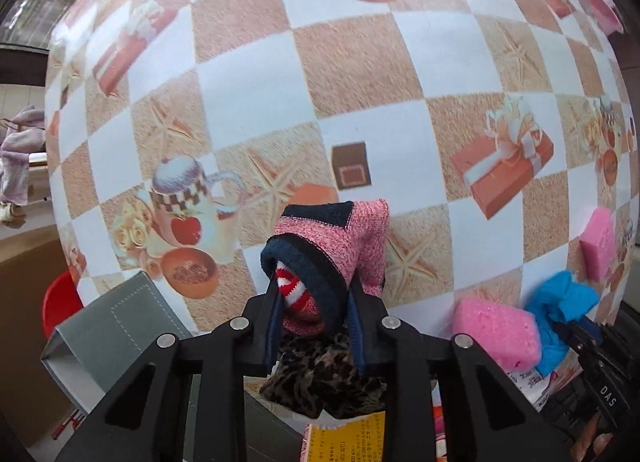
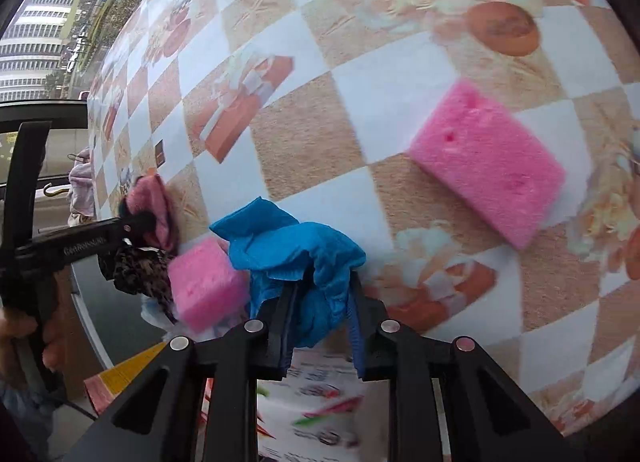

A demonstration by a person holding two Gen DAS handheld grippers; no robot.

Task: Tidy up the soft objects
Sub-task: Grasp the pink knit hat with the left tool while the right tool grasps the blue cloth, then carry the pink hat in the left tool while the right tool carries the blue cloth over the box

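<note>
My left gripper (image 1: 316, 302) is shut on a pink and navy sock (image 1: 336, 246) with a red-white striped part, held above a leopard-print cloth (image 1: 320, 382). The sock also shows in the right wrist view (image 2: 154, 206). My right gripper (image 2: 320, 302) is shut on a blue cloth (image 2: 296, 254), which also shows in the left wrist view (image 1: 560, 310). One pink sponge (image 2: 208, 286) lies beside the blue cloth and shows in the left wrist view (image 1: 496, 334). A second pink sponge (image 2: 488, 158) lies flat on the tablecloth further right.
A checkered tablecloth (image 1: 360, 74) with printed gifts and cups covers the table. A grey box (image 1: 116, 334) stands at the near left edge. Printed packets (image 2: 320, 402) and a yellow label (image 1: 348, 442) lie below the grippers. A red chair (image 1: 60, 302) is beyond the table edge.
</note>
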